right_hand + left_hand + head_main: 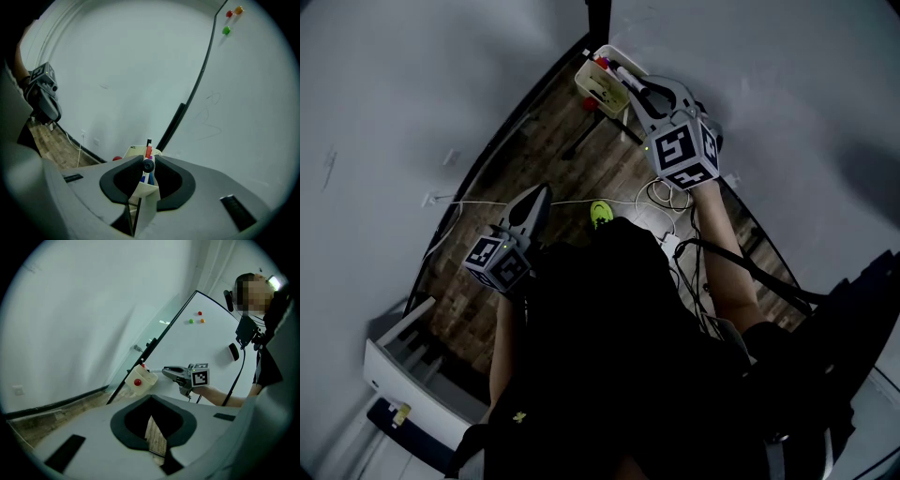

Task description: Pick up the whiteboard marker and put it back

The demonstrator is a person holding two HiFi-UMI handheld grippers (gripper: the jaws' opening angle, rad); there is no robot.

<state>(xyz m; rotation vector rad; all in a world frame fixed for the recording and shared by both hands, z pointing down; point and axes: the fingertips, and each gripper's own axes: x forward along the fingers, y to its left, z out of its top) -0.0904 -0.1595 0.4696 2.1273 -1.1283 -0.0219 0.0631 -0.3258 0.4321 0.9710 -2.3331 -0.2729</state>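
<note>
The right gripper [148, 162] has its jaws clamped on the whiteboard marker [148, 165], a slim pen with a dark round end that I see end-on, pinched between the two dark pads near their tips. Directly beyond it stands the cream plastic marker holder [146, 378], an open-topped box fixed at the lower edge of the white wall-mounted whiteboard [206, 348] and bearing a round red magnet [137, 382] on its side. A red-capped marker [148, 152] and a blue marker [143, 178] already stand in the box. In the left gripper view the held pen points at the holder's mouth from just beside it, and I judge it not yet inside. The left gripper [151, 398] has its jaws together with nothing between them. It hangs well apart from the holder, over the brown wooden plank floor [581, 178]. The pick-up appears complete, and the step in hand is the return. The next move calls for lining the barrel up with a free gap beside the red and blue pens, easing it down until the box bears it, and only then parting the jaws. A skewed entry could catch the rim or knock its neighbours.
</note>
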